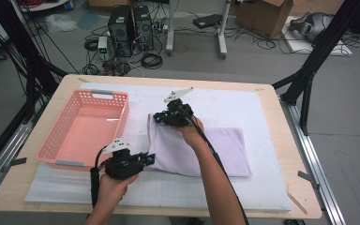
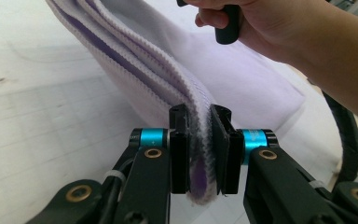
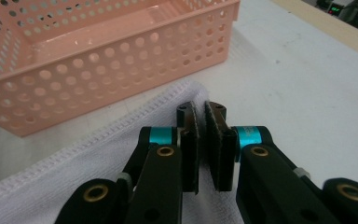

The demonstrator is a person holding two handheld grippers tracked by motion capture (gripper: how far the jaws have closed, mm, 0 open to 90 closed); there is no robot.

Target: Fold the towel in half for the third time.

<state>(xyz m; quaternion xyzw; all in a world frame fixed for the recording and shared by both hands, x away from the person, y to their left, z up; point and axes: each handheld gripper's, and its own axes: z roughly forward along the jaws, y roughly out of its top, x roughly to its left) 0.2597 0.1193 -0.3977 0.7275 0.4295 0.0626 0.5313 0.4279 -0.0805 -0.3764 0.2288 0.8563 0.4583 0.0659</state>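
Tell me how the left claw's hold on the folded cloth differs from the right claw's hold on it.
The left claw pinches a thick folded edge of the cloth, several layers bulging between its jaws; the right claw has its jaws almost together on a thinner bit. In the high view the left claw holds the cloth's near corner, the right claw the far corner, by the pink basket. Both are shut on the same side of the cloth.

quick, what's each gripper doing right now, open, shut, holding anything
left gripper: shut on the folded lilac towel, pinching its stacked edge.
right gripper: shut on the same towel's hemmed corner, near the pink basket.
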